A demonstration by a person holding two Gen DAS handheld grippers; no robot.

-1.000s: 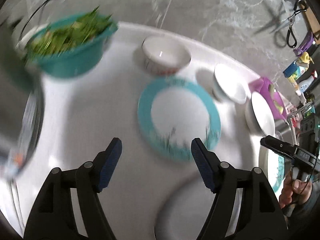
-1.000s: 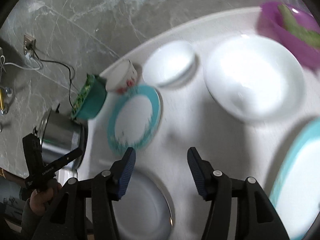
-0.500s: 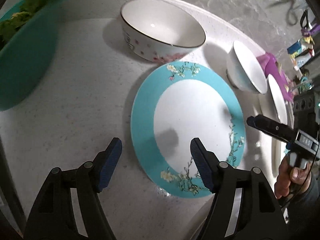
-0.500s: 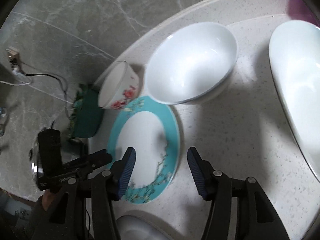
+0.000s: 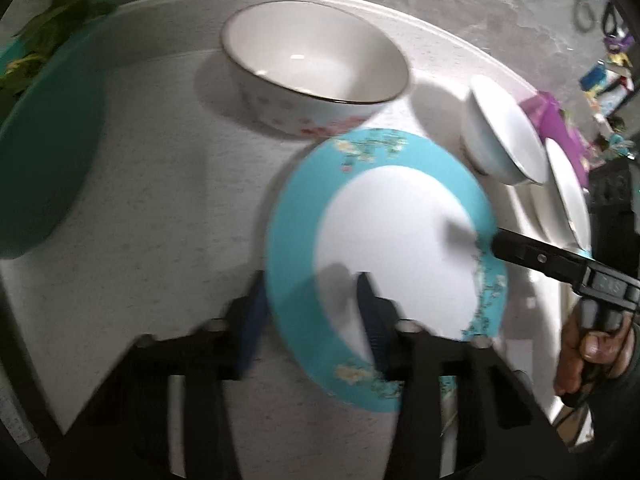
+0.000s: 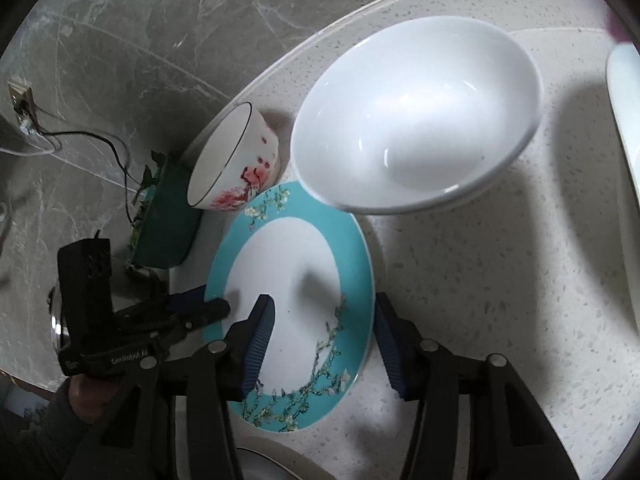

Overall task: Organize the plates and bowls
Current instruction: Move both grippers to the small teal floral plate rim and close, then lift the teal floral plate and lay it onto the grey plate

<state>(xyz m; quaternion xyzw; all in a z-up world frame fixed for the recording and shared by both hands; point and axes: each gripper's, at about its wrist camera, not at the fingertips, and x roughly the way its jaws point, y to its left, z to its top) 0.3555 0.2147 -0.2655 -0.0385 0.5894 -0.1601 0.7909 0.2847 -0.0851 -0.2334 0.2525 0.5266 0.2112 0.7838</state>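
Observation:
A teal-rimmed flowered plate [image 5: 400, 236] lies on the white round table [image 5: 168, 184]; it also shows in the right wrist view [image 6: 288, 280]. My left gripper [image 5: 312, 320] straddles the plate's near-left rim, one finger over the plate, one outside it; the frame is blurred and a wide gap shows. My right gripper [image 6: 322, 344] is open and straddles the plate's opposite rim. Behind the plate stand a red-flowered bowl [image 5: 316, 68] and a plain white bowl [image 6: 416, 116].
A teal bowl of greens [image 5: 44, 144] stands left of the plate. A white dish [image 5: 568, 196] and a purple container [image 5: 552, 120] stand right. Another white dish [image 6: 626, 128] sits at the right edge. A metal pot [image 6: 56, 320] stands left.
Both grippers have moved in low onto the teal plate from opposite sides. The left jaws have narrowed around its rim.

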